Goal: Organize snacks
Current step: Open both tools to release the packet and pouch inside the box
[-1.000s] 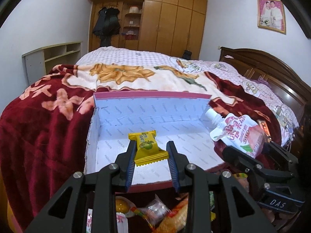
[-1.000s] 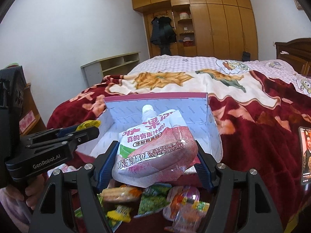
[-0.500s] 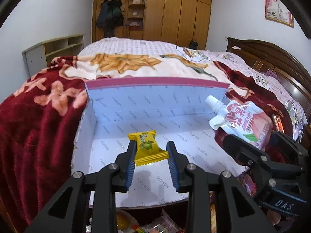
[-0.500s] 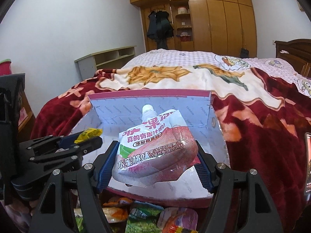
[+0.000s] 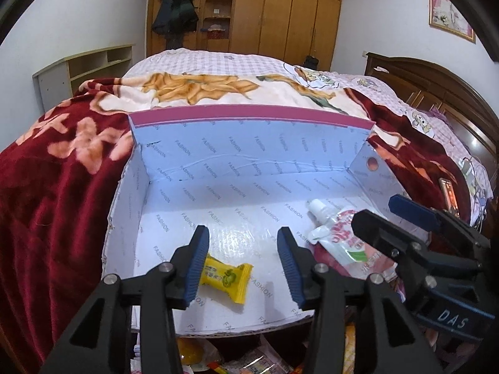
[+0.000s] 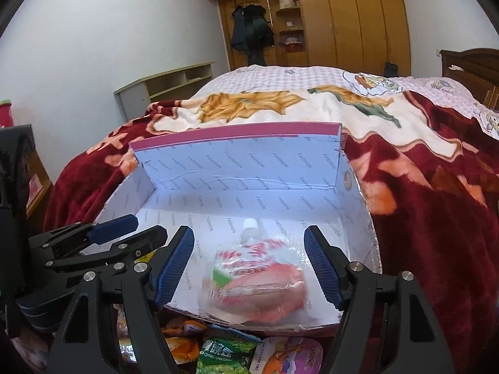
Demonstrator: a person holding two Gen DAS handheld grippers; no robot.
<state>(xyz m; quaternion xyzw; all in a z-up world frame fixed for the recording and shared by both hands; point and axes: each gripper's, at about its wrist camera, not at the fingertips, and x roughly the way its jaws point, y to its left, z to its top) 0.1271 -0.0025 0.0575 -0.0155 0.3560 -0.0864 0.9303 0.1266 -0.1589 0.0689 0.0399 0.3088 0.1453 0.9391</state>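
Observation:
A white cardboard box [image 5: 243, 155] with a pink top edge stands open on the bed; it also shows in the right wrist view [image 6: 243, 168]. A yellow wrapped candy [image 5: 226, 277] lies on the box floor near the front edge, below my open left gripper [image 5: 243, 243]. A pink and white drink pouch [image 6: 259, 277] with a white spout lies on the box floor at the front right, below my open right gripper [image 6: 249, 249]. The pouch also shows in the left wrist view [image 5: 340, 240], partly hidden by the right gripper.
A pile of loose snack packets [image 6: 224, 355] lies on the bed just in front of the box, among them a green pea bag. A red flowered blanket [image 5: 56, 187] surrounds the box. A phone [image 5: 449, 193] lies on the bed at the right.
Both grippers moved forward over the box and opened. The yellow candy dropped onto the box floor from the left gripper, and the pouch dropped from the right gripper.

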